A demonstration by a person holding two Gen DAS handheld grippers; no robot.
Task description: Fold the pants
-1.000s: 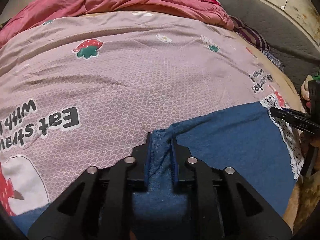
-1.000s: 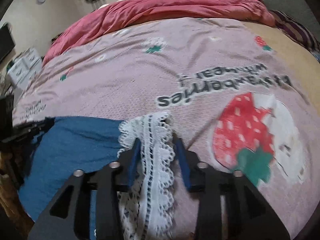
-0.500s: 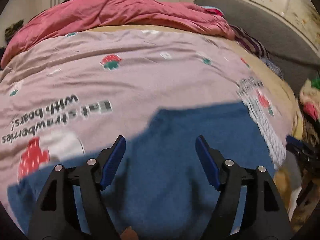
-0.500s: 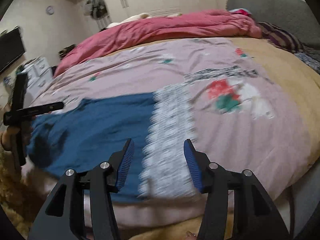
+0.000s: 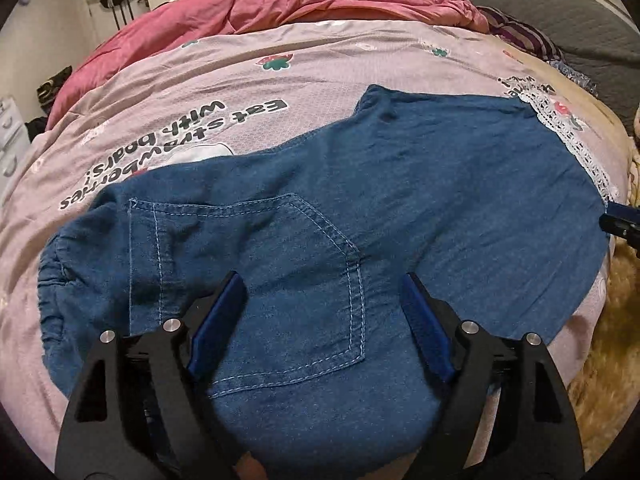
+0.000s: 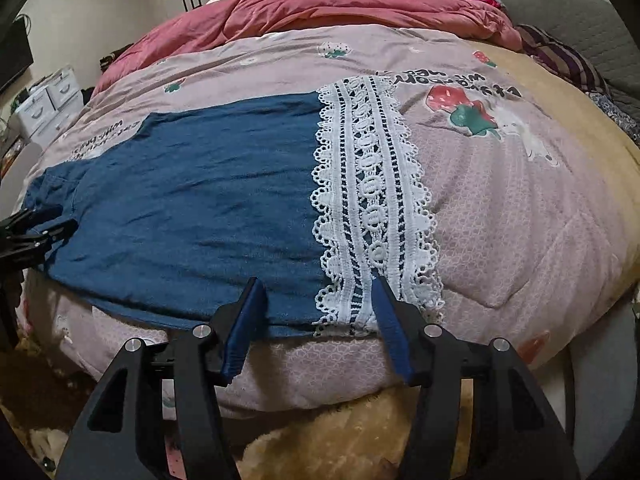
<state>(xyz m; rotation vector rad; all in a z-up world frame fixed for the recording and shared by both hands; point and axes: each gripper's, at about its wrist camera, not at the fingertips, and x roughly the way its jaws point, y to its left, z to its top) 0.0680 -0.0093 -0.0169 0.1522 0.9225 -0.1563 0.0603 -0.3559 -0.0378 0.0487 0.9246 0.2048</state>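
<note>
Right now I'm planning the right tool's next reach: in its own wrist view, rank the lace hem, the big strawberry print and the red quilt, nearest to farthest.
1. Lace hem: just ahead of the right tool.
2. Big strawberry print: farther up, to the right.
3. Red quilt: bunched at the bed's far end.

The pants are dark denim blue with pale blue stitching around the back pocket, and their hem carries a white lace band of scallops and ovals. The bedsheet is dusty pink, printed with red strawberries, green leaves and black lettering. A rose-red quilt lies behind. Each claw has black arms and blue pads.
</note>
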